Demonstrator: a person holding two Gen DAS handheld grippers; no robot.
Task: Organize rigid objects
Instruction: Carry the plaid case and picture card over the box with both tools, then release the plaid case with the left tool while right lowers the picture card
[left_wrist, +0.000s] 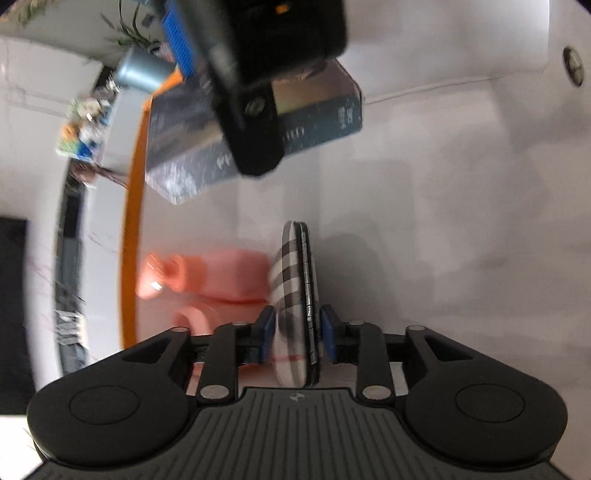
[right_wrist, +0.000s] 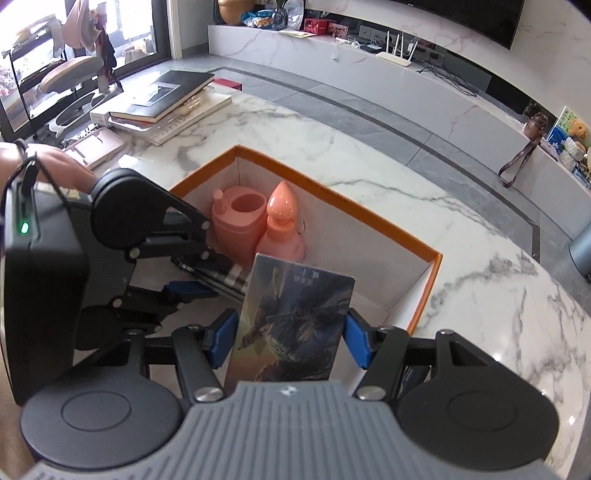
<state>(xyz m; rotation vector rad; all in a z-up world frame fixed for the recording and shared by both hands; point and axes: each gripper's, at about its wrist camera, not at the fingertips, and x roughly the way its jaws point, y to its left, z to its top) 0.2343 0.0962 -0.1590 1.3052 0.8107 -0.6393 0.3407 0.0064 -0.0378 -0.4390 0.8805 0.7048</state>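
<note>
My left gripper (left_wrist: 296, 332) sits low inside the orange-rimmed white box (right_wrist: 424, 291), its blue pads (left_wrist: 265, 332) parted, with a gap showing on each side of the plaid compact (left_wrist: 293, 295) standing on edge between them. My right gripper (right_wrist: 290, 341) clamps a picture-printed box (right_wrist: 291, 325) over the same white box. 2 pink containers (right_wrist: 258, 225) stand in the far corner, on a marble table (right_wrist: 369, 155).

Black hand-held gripper (right_wrist: 288, 338), blue pads (right_wrist: 356, 341), grey ribbed housing, possibly a wrist cord
</note>
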